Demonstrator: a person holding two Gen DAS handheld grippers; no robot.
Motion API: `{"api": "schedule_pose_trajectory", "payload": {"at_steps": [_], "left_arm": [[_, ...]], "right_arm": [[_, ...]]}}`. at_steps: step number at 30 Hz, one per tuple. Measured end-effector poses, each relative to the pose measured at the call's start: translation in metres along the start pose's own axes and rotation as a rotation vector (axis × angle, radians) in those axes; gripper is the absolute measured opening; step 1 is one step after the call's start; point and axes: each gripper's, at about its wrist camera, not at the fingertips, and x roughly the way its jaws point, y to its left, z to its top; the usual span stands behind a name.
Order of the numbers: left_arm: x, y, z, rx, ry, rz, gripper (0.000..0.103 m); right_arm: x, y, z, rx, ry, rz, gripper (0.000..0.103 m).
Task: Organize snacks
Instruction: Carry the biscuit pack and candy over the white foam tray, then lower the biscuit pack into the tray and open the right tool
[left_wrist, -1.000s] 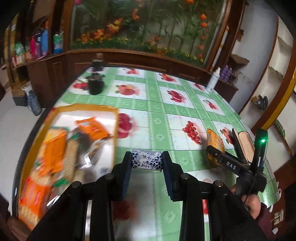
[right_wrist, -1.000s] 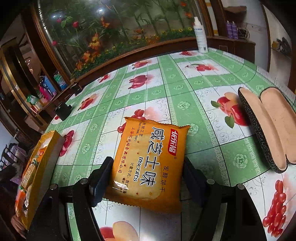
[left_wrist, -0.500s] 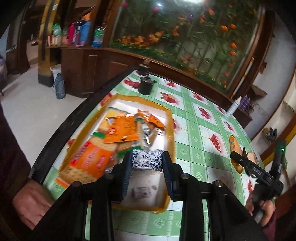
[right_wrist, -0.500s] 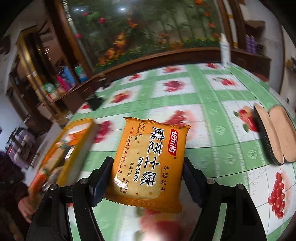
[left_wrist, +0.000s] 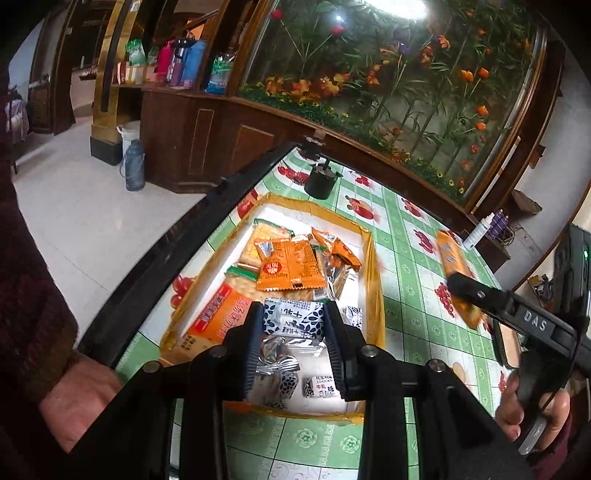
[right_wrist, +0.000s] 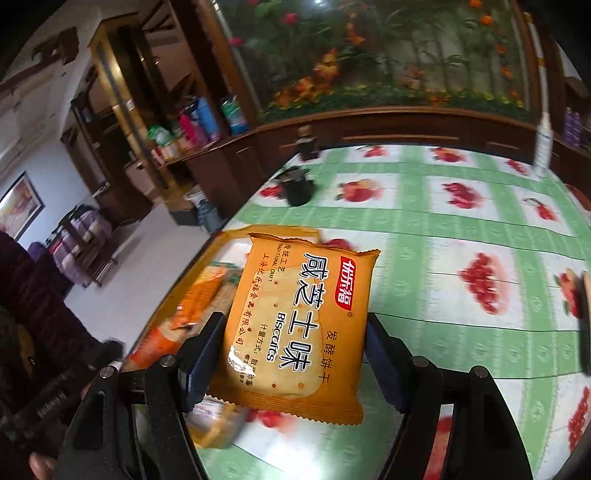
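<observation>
My left gripper (left_wrist: 293, 325) clamps candy (left_wrist: 293, 320) over box (left_wrist: 375, 273); right gripper (right_wrist: 295, 363) pinches biscuits (right_wrist: 301, 325). Risk: biscuit pack slips, or lands on counter (right_wrist: 461, 229) if released short.

The left wrist camera is looking forward and down along its tongs (left_wrist: 293, 314), sitting close above the near end of the yellow tray (left_wrist: 375, 280) on the bench (left_wrist: 410, 273). The right wrist camera is looking down along its own tongs (right_wrist: 291, 354) from further right, facing the same tray (right_wrist: 236, 234) obliquely. Both are sharing the tray, the black cup (left_wrist: 320, 181) (right_wrist: 297, 190) and the far flower display (left_wrist: 388, 74) (right_wrist: 369, 48).
</observation>
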Motion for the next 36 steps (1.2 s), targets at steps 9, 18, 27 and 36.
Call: {"api": "schedule_pose_trajectory", "payload": {"at_steps": [9,18,27,36], "left_arm": [[0.007,0.012,-0.002,-0.011,0.002,0.010,0.032],[0.021,0.015,0.008,-0.002,0.009,0.051,0.032],[0.036,-0.004,0.006,0.073,0.036,0.125,0.032],[0.052,-0.009,0.000,0.107,0.075,0.166,0.032]], "right_arm": [[0.040,0.032,0.001,-0.025,0.079,0.029,0.078],[0.070,0.050,0.022,-0.073,0.108,0.031,0.078],[0.104,0.058,0.041,-0.121,0.158,0.072,0.078],[0.140,0.061,0.063,-0.158,0.222,0.084,0.078]]}}
